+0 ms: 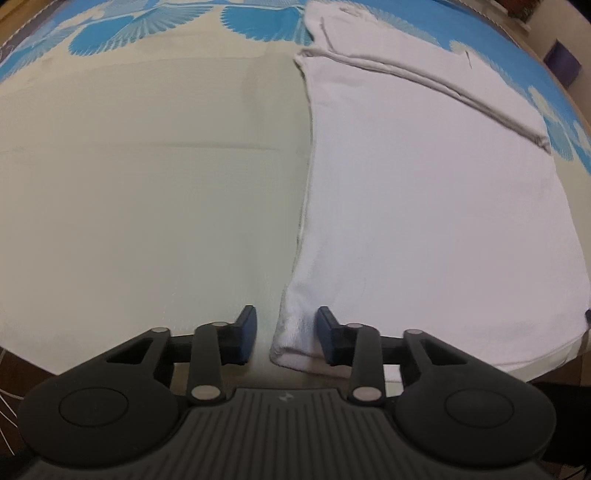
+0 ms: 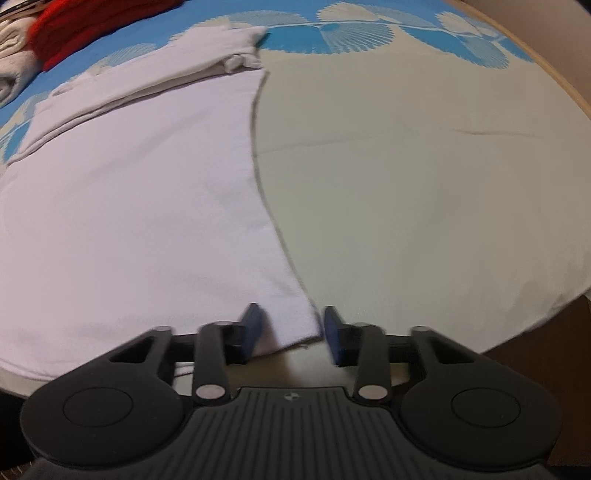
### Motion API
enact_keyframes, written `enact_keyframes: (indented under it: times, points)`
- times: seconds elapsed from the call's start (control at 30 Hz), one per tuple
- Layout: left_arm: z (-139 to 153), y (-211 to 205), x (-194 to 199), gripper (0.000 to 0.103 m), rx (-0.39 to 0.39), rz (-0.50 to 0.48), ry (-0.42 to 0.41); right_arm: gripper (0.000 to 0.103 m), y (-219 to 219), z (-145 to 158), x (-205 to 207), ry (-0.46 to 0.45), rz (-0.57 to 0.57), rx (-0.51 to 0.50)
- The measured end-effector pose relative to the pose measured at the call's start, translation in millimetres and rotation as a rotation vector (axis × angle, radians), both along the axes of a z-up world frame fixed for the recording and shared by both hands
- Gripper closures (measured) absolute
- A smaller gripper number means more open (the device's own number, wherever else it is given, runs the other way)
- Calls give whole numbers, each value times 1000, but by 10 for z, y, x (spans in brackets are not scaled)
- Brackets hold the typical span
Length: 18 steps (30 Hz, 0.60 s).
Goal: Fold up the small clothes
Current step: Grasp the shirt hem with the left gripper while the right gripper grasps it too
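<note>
Both tools straddle white garment [image 1: 424, 221] corners

Soft, even indoor light is falling across both views, casting only faint shadows along the white garment [image 1: 424, 221] and its edges. Fisheye bending is curving the tablecloth [image 1: 147, 184] border at the far edges. The right view is showing motion blur; corners are darkening.

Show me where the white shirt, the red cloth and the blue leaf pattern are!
white shirt [image 1: 424, 221], left wrist view, flat middle of the body.
red cloth [image 2: 85, 26], right wrist view, its bunched middle.
blue leaf pattern [image 2: 354, 33], right wrist view, one leaf.
</note>
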<state>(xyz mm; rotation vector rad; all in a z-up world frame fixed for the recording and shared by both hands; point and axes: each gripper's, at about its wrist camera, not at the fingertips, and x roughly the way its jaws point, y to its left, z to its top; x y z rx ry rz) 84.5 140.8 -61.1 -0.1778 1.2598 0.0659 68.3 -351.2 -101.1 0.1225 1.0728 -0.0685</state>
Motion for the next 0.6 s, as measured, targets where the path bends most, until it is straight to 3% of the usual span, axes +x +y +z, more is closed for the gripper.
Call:
enact_keyframes:
  times: [0.07,0.3,0.43,0.6]
  points:
    - [-2,-51,-2,94,-1,-28,-7,94,41,6,-4,-6,30,-1]
    - [132,-43,-126,96,-42,-29,-58,95,-108,184,-65,-60,-23,69]
    - [46,-25,-99,93,-56,-28,-9,95,-108,105,-73,-9,-22,63]
    - [9,-7,-42,85,-57,-5,10,82,-56,41,-47,25,-27,31]
